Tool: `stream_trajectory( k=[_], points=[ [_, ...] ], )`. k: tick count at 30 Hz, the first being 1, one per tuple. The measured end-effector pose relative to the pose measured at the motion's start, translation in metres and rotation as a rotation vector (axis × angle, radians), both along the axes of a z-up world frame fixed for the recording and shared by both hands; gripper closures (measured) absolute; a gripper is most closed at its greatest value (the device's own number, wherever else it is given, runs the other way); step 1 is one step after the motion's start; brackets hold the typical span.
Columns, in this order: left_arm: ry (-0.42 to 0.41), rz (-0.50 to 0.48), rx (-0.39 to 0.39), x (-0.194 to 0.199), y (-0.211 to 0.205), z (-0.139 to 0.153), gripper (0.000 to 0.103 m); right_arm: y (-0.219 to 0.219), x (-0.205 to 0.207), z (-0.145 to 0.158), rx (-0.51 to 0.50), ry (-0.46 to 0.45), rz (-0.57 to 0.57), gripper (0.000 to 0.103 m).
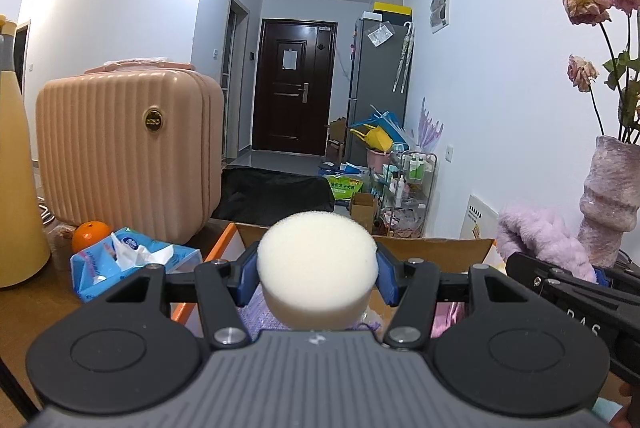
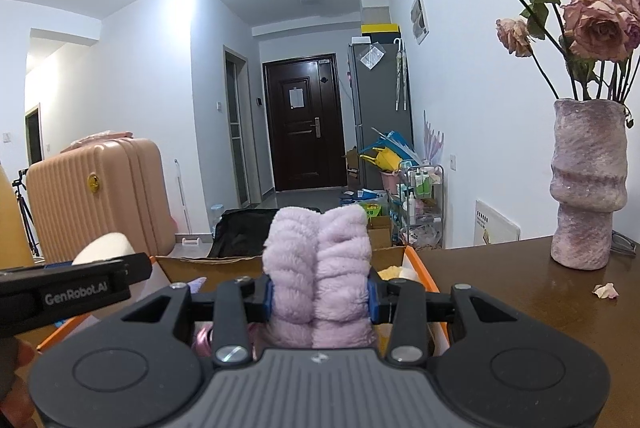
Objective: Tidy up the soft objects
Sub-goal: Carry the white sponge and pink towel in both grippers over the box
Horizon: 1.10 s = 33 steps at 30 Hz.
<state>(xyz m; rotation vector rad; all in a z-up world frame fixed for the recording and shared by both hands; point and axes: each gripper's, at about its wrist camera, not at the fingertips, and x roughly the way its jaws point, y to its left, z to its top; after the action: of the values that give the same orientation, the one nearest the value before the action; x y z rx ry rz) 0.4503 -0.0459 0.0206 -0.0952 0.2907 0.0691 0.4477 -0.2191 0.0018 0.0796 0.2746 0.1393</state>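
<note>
A round cream sponge (image 1: 318,268) is squeezed between the blue pads of my left gripper (image 1: 318,278), held above an open cardboard box (image 1: 440,248) with orange edges. My right gripper (image 2: 320,298) is shut on a fluffy lilac plush cloth (image 2: 320,276), also over the box (image 2: 208,268). In the left wrist view the lilac cloth (image 1: 540,240) and the right gripper (image 1: 572,288) appear at the right. In the right wrist view the left gripper (image 2: 76,284) and the sponge (image 2: 104,248) show at the left. Purple and pink soft items (image 1: 260,320) lie inside the box.
On the brown table stand a tissue pack (image 1: 128,260), an orange (image 1: 90,234), a yellow bottle (image 1: 16,168) and a pink suitcase (image 1: 128,148) at the left. A vase of dried roses (image 2: 586,184) stands at the right, a petal (image 2: 606,291) beside it. A cluttered hallway lies beyond.
</note>
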Motion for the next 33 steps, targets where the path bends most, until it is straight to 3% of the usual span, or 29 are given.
stream_trajectory(
  k=[33],
  points=[
    [0.025, 0.024, 0.062, 0.058, 0.002, -0.015, 0.045, 0.03, 0.048, -0.019, -0.106, 0.063, 0.005, 0.061]
  ],
)
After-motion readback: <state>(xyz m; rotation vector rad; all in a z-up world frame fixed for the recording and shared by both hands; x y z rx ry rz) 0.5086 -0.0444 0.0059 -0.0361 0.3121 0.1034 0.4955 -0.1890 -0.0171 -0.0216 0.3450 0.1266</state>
